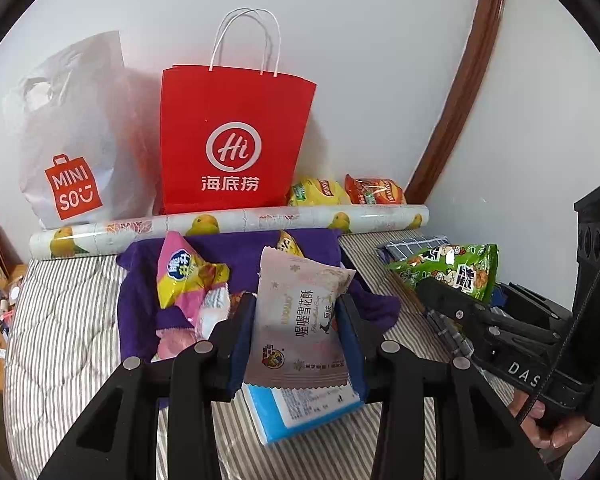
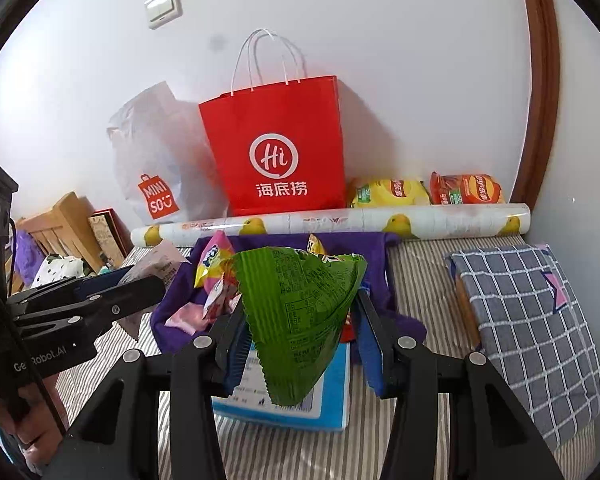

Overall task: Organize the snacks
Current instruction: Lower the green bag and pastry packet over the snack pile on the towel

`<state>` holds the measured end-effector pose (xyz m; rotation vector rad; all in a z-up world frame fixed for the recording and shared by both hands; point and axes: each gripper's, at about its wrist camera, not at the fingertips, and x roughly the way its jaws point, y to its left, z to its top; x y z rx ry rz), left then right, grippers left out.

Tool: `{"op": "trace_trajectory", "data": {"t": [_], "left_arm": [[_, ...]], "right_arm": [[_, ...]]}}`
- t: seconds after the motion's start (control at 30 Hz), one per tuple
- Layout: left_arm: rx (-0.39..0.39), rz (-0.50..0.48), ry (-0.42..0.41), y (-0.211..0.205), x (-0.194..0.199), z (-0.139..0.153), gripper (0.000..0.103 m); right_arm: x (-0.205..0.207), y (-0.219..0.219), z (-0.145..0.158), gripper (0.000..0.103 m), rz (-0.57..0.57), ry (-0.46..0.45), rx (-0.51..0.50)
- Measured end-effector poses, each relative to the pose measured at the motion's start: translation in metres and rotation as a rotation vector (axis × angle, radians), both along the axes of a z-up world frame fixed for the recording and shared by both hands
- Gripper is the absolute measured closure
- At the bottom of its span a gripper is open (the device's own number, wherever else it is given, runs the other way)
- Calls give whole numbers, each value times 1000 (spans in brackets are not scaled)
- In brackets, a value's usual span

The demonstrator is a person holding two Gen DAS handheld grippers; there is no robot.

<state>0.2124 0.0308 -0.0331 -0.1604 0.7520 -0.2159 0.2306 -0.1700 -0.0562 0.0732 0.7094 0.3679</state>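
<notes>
Here, a striped grey-and-white bed [image 2: 412,272] holds everything. A tall red paper bag with white handles [image 1: 236,136] stands at the wall, behind a long roll of duck-print paper [image 1: 228,224]. A purple cloth [image 1: 236,252] lies in the middle of the bed with snacks on it. The right gripper [image 2: 300,332] has its jaws pinching a crinkly green snack bag [image 2: 296,320] above the bed. The left gripper [image 1: 296,340] has its jaws pinching a pale pink snack packet [image 1: 300,312].
</notes>
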Motion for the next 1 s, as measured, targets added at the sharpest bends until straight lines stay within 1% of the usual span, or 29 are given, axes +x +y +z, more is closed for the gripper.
{"op": "trace_trajectory", "data": {"t": [0.2,0.4,0.53,0.67,0.83,1.0], "left_arm": [[1,25,11,10,20,-9,64],[25,42,10,19,40,-14,64],[32,70,17,28,52,-22,64],[11,90,41,37,62,-33,64],[-5,110,62,41,75,-46,64],[0,117,86,37,88,-62,64]], "right_arm": [[28,4,-5,56,3,4,2],[55,13,-7,56,1,-2,3],[71,20,-10,56,-3,-17,-17],[92,21,-23,56,-20,5,-26],[110,16,-40,56,-25,27,4],[122,12,-67,56,-24,72,37]]}}
